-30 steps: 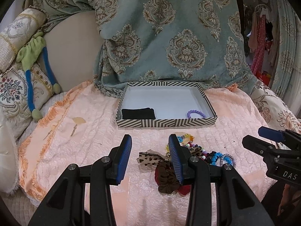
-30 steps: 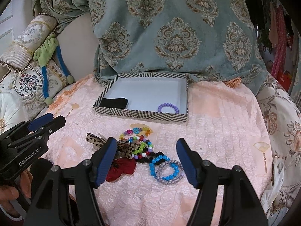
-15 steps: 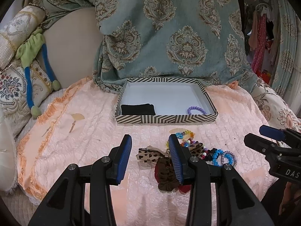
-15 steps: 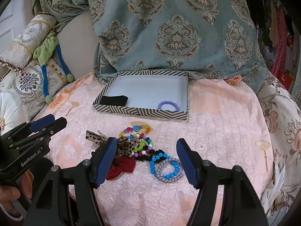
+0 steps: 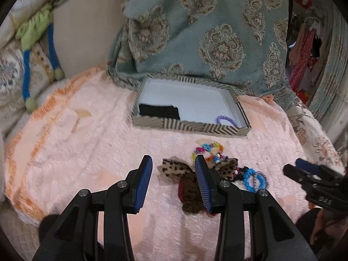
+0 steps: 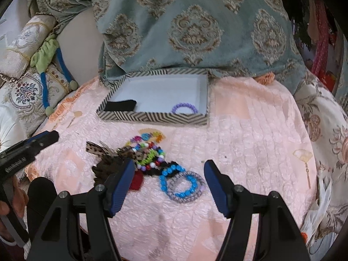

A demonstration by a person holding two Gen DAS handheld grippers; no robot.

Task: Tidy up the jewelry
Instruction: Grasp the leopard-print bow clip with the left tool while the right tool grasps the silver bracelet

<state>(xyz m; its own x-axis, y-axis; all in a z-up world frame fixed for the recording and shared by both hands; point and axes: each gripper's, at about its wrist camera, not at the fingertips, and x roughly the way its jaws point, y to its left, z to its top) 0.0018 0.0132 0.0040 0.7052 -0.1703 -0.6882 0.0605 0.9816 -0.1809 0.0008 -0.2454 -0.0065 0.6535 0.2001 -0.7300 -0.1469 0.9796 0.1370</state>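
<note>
Quilted peach bedspread, beaded bracelets, striped tray

Striped tray: holds purple bead bracelet and black band. Loose pile in front: blue bead bracelet, multicolour beads, leopard bow, flat on pink cover.

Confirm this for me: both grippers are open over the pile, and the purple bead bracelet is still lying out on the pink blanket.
Not quite. In the right wrist view the purple bead bracelet lies inside the striped tray, not on the pink blanket. The left gripper and right gripper are open.
</note>
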